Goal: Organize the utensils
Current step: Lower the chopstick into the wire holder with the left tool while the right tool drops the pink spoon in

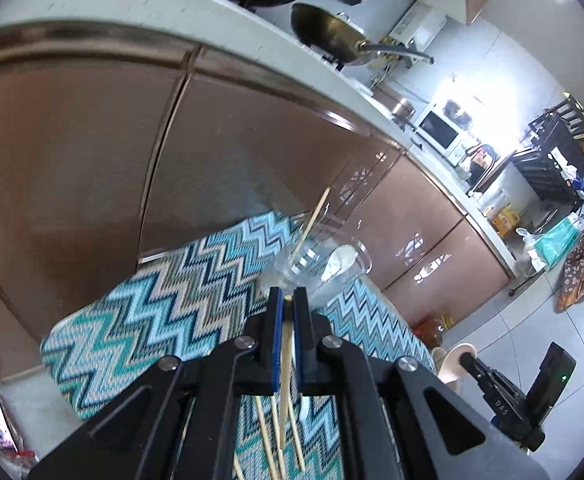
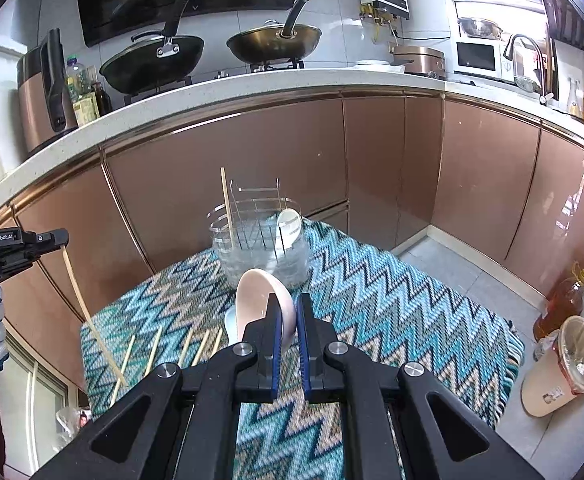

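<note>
Right wrist view: pale pink ceramic spoon (image 2: 260,304) clamped in the right gripper (image 2: 287,316), near the clear utensil holder (image 2: 261,240); left gripper (image 1: 287,300) pinches a wooden chopstick (image 1: 285,360) above the zigzag-cloth surface (image 2: 392,300). Glazed spoon may slip; both could collide at the holder.

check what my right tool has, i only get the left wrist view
observer: the right tool is shut on a pink spoon, bowl end up.
operator: any other spoon still on the mat
observer: yes, one pale spoon lies on the mat, right behind the pink one.
operator: how many loose chopsticks
observer: five loose chopsticks lie side by side near the mat's left edge.
</note>
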A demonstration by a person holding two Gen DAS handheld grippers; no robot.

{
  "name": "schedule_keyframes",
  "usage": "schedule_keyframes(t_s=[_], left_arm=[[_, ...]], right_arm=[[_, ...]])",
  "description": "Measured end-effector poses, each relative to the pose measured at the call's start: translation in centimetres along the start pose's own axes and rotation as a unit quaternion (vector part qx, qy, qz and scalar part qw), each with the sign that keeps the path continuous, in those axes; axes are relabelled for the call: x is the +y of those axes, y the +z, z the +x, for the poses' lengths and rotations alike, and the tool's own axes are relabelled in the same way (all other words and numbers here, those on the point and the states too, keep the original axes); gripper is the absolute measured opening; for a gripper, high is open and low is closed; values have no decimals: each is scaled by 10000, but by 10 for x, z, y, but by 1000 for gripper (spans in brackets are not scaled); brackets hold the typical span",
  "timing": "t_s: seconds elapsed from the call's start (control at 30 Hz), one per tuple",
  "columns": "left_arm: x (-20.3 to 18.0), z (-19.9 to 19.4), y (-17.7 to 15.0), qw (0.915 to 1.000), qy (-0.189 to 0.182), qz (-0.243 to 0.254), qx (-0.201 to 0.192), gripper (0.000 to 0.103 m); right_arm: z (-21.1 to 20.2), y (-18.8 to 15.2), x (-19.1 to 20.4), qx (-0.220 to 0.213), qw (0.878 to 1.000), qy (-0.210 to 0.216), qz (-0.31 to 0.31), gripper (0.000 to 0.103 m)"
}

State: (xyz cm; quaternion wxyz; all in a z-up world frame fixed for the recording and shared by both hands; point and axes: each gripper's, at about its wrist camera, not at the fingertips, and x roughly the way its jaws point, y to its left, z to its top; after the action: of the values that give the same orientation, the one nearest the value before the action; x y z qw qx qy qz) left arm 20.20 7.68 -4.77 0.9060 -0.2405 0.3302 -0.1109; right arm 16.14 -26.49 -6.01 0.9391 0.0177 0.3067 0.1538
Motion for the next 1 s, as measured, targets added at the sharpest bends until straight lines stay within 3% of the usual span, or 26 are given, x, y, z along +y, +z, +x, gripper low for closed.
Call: schedule_keyframes(t_s=[0.23, 0.37, 0.47, 0.67, 1.0], left_arm=[[-32, 5, 47, 9970, -224, 212, -715, 4], [-58, 8, 75, 9881, -314, 380, -1454, 4], [-73, 26, 90, 9837, -322, 473, -1706, 4], [-92, 84, 100, 9795, 98, 837, -1832, 4], [-89, 173, 69, 9776, 563, 1261, -1588, 4]], right_arm=[[21, 43, -1, -536, 9985, -65, -3, 7], [34, 76, 7, -1038, 9942, -254, -124, 7], [54, 100, 15, -1432, 9880, -523, -240, 7], [107, 116, 17, -1663, 9811, -943, -300, 7], [183, 84, 22, -1482, 9770, -1366, -695, 7]])
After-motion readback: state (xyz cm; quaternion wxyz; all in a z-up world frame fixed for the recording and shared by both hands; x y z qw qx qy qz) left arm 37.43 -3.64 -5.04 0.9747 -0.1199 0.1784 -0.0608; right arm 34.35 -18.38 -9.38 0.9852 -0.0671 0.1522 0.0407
